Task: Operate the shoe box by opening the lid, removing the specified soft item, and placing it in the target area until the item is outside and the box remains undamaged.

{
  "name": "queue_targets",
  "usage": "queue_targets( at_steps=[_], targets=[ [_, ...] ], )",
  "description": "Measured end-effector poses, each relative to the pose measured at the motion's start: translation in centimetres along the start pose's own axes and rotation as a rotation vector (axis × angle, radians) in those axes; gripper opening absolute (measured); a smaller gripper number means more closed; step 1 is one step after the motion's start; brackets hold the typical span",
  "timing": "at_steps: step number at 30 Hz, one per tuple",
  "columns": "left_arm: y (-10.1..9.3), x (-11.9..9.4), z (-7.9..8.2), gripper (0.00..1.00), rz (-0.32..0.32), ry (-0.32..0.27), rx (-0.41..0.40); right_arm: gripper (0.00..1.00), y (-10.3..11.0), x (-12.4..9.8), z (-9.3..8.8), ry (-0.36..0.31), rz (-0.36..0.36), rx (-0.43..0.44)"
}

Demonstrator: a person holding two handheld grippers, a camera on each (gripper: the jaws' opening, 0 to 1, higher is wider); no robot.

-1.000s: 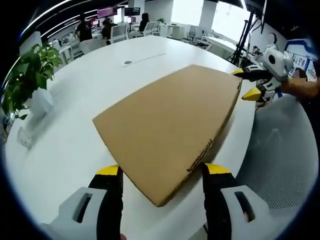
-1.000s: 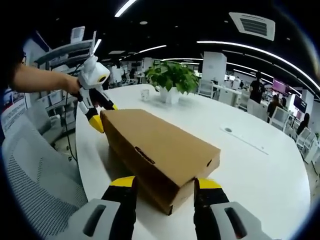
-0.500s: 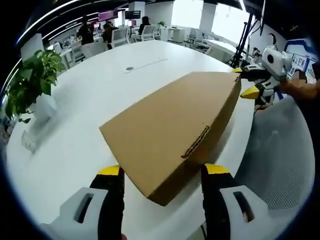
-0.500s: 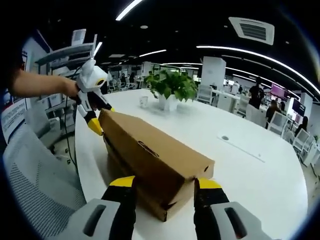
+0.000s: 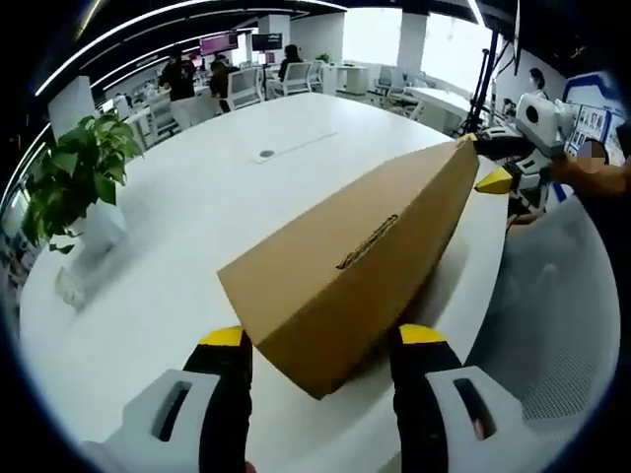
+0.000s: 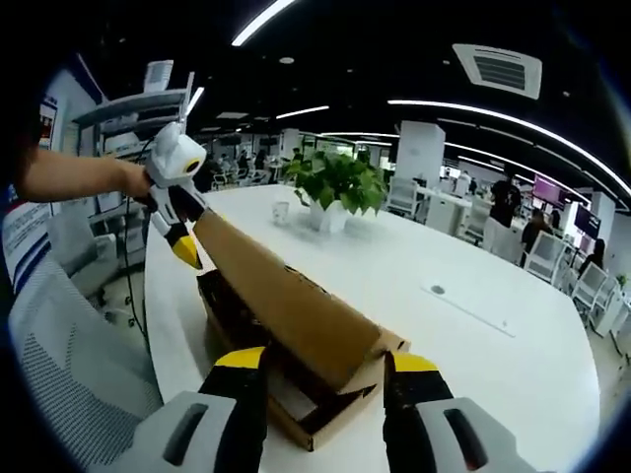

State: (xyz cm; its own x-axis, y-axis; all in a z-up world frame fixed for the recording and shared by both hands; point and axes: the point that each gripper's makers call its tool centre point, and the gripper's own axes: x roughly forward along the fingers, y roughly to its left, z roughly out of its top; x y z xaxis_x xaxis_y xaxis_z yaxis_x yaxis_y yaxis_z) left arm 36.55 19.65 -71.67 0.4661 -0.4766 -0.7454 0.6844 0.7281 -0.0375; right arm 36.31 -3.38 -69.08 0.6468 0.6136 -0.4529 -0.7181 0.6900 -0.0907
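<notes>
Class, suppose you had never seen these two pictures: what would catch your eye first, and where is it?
First the cardboard shoe box in the middle of the round white table, its lid tilted up between the two yellow-tipped grippers, the left gripper at one end and the right gripper at the other. Next the leafy potted plant further back on the table.

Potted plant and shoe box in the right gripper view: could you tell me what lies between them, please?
In the right gripper view, bare white tabletop lies between the potted plant and the shoe box. A small cup stands beside the plant.
</notes>
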Motion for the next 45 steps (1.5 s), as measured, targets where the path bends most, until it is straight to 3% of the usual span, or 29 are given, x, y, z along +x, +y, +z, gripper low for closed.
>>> queue_targets(
  at_steps=[29, 45],
  targets=[
    [5.1, -0.9, 4.0, 0.15, 0.179, -0.102, -0.043, 0.43, -3.7, 1.7, 3.8, -0.048, -0.039, -0.056],
    [7.2, -1.0, 5.4, 0.03, 0.223, -0.137, -0.060, 0.42, -5.4, 3.0, 5.1, -0.061, -0.053, -0.057]
  ],
)
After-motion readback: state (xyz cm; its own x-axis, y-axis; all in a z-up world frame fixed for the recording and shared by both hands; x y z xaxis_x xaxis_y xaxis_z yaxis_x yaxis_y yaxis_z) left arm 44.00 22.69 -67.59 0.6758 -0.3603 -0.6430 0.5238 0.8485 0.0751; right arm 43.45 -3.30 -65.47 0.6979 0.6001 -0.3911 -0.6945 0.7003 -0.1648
